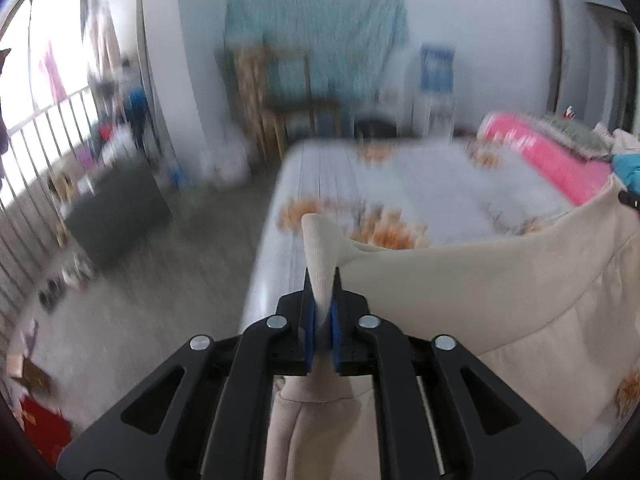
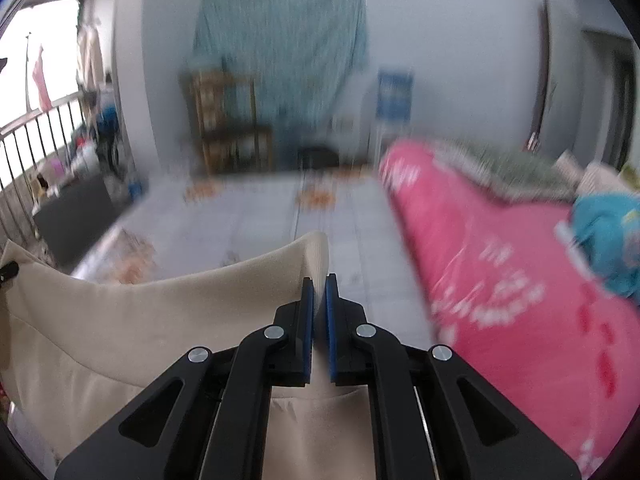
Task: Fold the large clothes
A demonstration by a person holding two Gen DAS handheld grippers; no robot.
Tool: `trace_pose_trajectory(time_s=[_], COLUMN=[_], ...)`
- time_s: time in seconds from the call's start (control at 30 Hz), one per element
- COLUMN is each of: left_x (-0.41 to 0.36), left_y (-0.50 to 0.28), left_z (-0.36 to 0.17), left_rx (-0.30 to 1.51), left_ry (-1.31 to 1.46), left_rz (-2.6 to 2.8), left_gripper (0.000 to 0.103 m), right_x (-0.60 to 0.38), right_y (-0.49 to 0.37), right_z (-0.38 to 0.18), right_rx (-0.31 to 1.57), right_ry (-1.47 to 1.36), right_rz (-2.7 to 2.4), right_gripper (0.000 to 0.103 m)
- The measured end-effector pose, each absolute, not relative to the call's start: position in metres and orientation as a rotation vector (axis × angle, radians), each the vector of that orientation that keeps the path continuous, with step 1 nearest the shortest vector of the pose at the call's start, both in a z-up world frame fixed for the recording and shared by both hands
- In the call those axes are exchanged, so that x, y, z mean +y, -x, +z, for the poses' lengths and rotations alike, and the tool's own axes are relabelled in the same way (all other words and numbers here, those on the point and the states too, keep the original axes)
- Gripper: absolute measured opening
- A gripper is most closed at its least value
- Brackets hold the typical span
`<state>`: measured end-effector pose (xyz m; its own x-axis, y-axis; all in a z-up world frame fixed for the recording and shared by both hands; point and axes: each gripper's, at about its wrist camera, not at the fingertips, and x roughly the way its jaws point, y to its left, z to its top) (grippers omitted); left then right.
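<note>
A: Pinching one corner of the big soft cream-coloured cloth garment [image 1: 480, 280] is the left tool [image 1: 321, 280]. Its two blue pads are squeezed tight on the cloth, and a little tip of cloth sticks up past them.

B: And the right tool [image 2: 319, 284]?

A: It is clamped on the other corner of the same cream garment [image 2: 140, 320]. The cloth pokes up between its blue pads too.

B: Where is the rest of the garment?

A: It hangs stretched between the two tools. In the left view it runs off to the right side, where a small black bit of the other tool shows at the edge. In the right view it runs off to the left side. More of it drops down under each tool.

B: What is behind it?

A: A bed with a pale sheet with orange flowers [image 1: 400, 184]. The garment is held up in front of it, near the closest edge. A bright pink blanket with white letters [image 2: 500, 280] lies along the right side of the bed. A blue piece of clothing [image 2: 604, 236] sits on top of the pink blanket. The room behind is blurry.
</note>
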<state>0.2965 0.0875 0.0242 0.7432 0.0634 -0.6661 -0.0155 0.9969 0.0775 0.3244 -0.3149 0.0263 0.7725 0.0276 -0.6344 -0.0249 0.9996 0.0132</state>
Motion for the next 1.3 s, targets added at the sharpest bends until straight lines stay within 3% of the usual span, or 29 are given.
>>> trace_pose_trajectory(time_s=[0.07,0.13,0.27,0.4,0.53,0.7,0.8,0.93,1.03,1.1,1.3], left_x=[0.097,0.105,0.114,0.097,0.093,0.095,0.111,0.116,0.108,0.093,0.041], left_y=[-0.324,-0.328,-0.304,-0.271,-0.240,-0.217,-0.210,-0.193,-0.179,-0.172,-0.168], left_z=[-0.006,-0.020,-0.004,0.014,0.006,-0.039,-0.056,-0.039,-0.027,-0.024,-0.056], left_rx=[0.842,0.867,0.775,0.748,0.855,0.967,0.975,0.927,0.877,0.860,0.926], left_ry=[-0.041,-0.041,-0.026,-0.034,0.137,0.149,0.192,0.188,0.161,0.134,-0.021], left_rz=[0.066,0.128,0.118,0.025,-0.159,-0.114,-0.073,-0.058,-0.070,-0.103,-0.093], left_gripper=[0.024,0.027,0.035,0.035,0.040,0.040,0.041,0.049,0.056,0.063,0.085], right_x=[-0.318,-0.324,-0.340,-0.340,-0.330,-0.343,-0.365,-0.363,-0.350,-0.337,-0.311], right_y=[-0.352,-0.367,-0.342,-0.293,-0.249,-0.202,-0.192,-0.176,-0.162,-0.155,-0.158], right_z=[0.000,-0.023,-0.015,0.005,0.006,-0.028,-0.056,-0.026,-0.011,-0.010,-0.053], right_rx=[0.776,0.857,0.808,0.781,0.833,0.920,0.985,0.911,0.867,0.856,0.932], right_ry=[-0.006,0.021,0.003,-0.001,0.001,-0.066,-0.165,-0.146,-0.119,-0.102,-0.051], right_rz=[0.007,-0.037,-0.052,0.030,0.132,0.109,0.070,0.014,0.016,0.036,0.010], right_gripper=[0.021,0.023,0.031,0.031,0.031,0.031,0.022,0.023,0.028,0.040,0.057])
